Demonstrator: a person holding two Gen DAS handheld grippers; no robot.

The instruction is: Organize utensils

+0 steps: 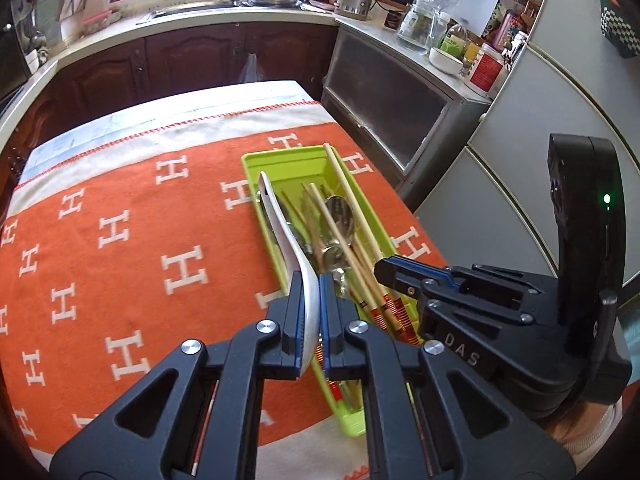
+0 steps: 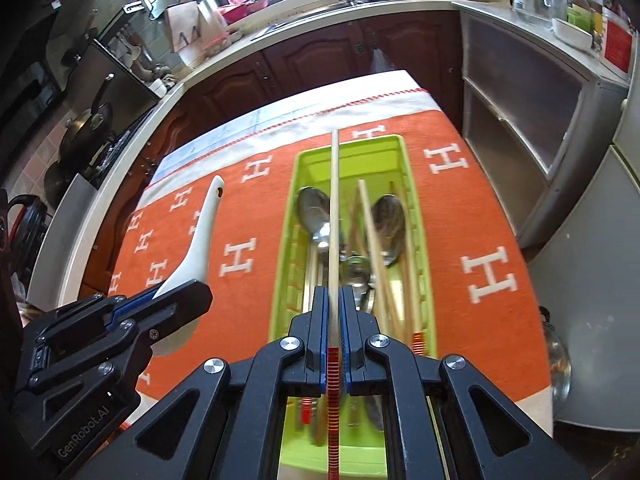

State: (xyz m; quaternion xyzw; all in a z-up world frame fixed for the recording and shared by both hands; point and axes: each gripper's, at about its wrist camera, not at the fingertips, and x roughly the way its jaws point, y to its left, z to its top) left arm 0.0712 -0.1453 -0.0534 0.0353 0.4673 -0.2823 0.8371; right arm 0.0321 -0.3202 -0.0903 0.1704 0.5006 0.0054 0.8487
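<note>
Two grips hold: left gripper [image 1: 309,312] clamps brittle, slick white ceramic spoon [image 1: 280,224] at its bowl; right gripper [image 2: 333,320] pinches light, stiff chopstick [image 2: 334,216] near its banded end.

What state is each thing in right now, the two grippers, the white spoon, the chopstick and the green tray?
left gripper: shut on the white spoon.
white spoon: held, lifted off the cloth.
right gripper: shut on a chopstick.
chopstick: held, lifted above the tray.
green tray: on the orange cloth, holding metal spoons and more chopsticks.
</note>
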